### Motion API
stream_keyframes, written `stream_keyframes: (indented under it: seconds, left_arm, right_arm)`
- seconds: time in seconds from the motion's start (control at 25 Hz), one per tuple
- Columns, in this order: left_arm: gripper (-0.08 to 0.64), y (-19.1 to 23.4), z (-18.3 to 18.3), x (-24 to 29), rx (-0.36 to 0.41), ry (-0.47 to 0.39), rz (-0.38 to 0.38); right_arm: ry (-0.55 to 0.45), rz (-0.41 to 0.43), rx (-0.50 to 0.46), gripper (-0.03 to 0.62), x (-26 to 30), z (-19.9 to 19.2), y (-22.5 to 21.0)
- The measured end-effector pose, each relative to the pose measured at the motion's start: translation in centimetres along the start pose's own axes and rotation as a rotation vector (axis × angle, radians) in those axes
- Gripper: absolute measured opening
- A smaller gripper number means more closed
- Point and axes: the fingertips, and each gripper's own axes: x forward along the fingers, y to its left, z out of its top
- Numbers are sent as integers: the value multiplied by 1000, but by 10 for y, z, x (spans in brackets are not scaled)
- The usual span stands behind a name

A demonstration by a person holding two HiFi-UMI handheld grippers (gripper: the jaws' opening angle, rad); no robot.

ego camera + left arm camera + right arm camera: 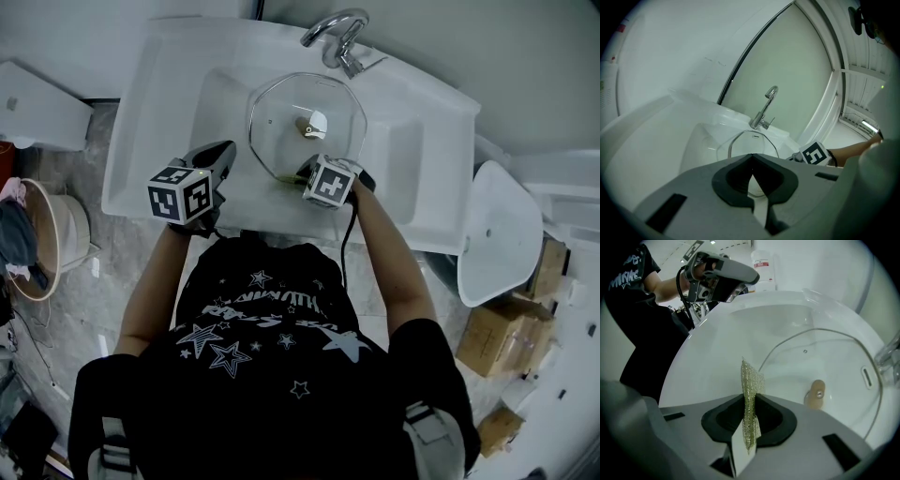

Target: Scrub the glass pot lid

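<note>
The glass pot lid [281, 117] lies flat in the white sink [169, 112], its tan knob [312, 125] facing up. My right gripper [302, 173] hovers at the lid's near rim, shut on a gold mesh scrub cloth [751, 390] that stands upright between the jaws. The right gripper view shows the lid [843, 352] and knob [815, 394] just ahead of the cloth. My left gripper [228, 150] stays over the sink's near-left edge, apart from the lid. Its jaws [752, 157] meet at the tip with nothing between them; the lid [740, 140] lies beyond.
A chrome faucet [337, 37] stands behind the basin. A white bottle [764, 266] sits at the sink's far corner. A white oval seat [502, 244] and cardboard boxes [506, 337] are to the right, a bucket [47, 234] on the floor at left.
</note>
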Motion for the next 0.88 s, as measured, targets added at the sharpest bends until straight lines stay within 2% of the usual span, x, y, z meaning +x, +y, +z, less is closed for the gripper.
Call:
stream_keyframes:
  seconds: [0.16, 0.32, 0.44, 0.6, 0.76, 0.88]
  left_arm:
    - [8, 4, 4, -1, -4, -6, 7]
    - [8, 6, 4, -2, -11, -9, 10]
    - [8, 8, 4, -1, -16, -7, 11]
    - [8, 11, 5, -1, -18, -4, 14]
    - [8, 17, 5, -2, -24, 1, 21]
    - [8, 21, 4, -3, -29, 5, 28]
  right_arm:
    - [-66, -138, -30, 69, -33, 13, -29]
    - [-101, -344, -74, 69, -64, 23, -69]
    - [-102, -505, -91, 69, -82, 27, -99]
    - [-54, -689, -109, 68, -99, 27, -133]
    - [-19, -769, -115, 69, -103, 29, -155]
    - [5, -802, -168, 69, -101, 33, -163]
